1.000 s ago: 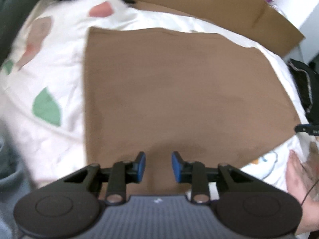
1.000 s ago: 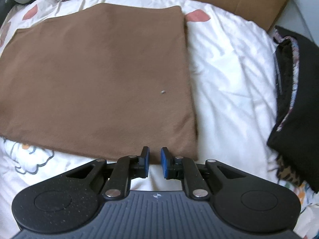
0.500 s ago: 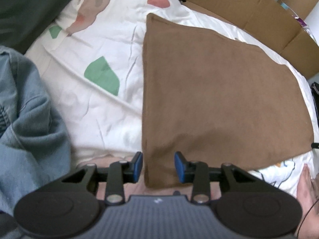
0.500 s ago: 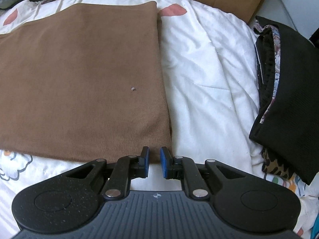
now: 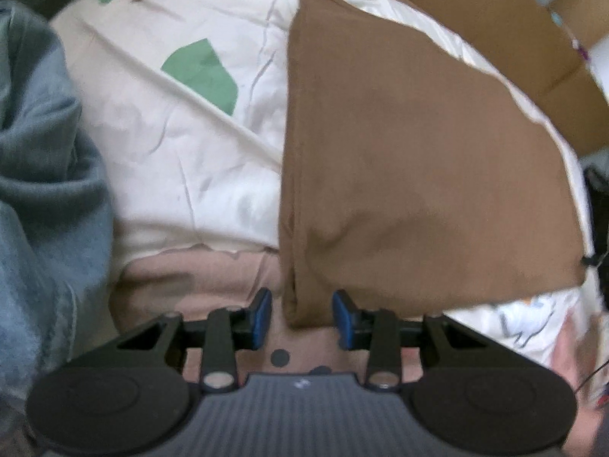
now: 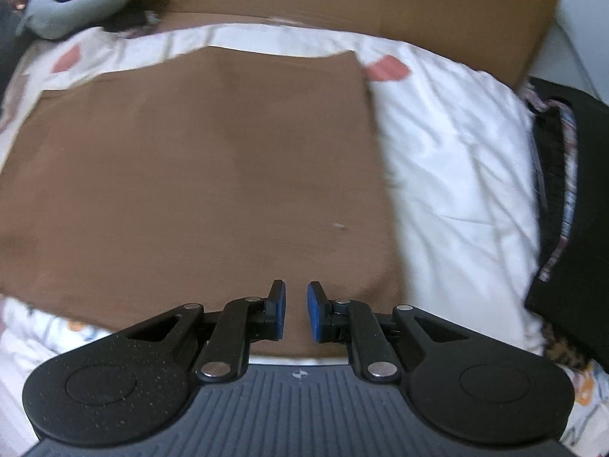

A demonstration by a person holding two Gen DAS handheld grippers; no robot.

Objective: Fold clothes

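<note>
A brown folded garment (image 5: 418, 160) lies flat on the bed. Its near-left corner sits between the blue pads of my left gripper (image 5: 302, 316), which is open wide and not closed on the cloth. In the right wrist view the same brown garment (image 6: 198, 175) fills the left and centre. My right gripper (image 6: 296, 312) hovers over its near edge, a little left of the near-right corner. Its pads stand a narrow gap apart, with only flat cloth seen beyond them.
A white bedsheet (image 6: 456, 160) with coloured patches lies under the garment. A blue denim garment (image 5: 42, 198) is heaped at the left. Dark folded clothes (image 6: 574, 198) are stacked at the right. Cardboard (image 6: 380, 3) lines the far side, with a grey pillow (image 6: 76, 3) at the far left.
My left gripper moved left along the garment's near edge to its left corner and its jaws widened. My right gripper went out to the near-right corner, then came back left over the cloth.
</note>
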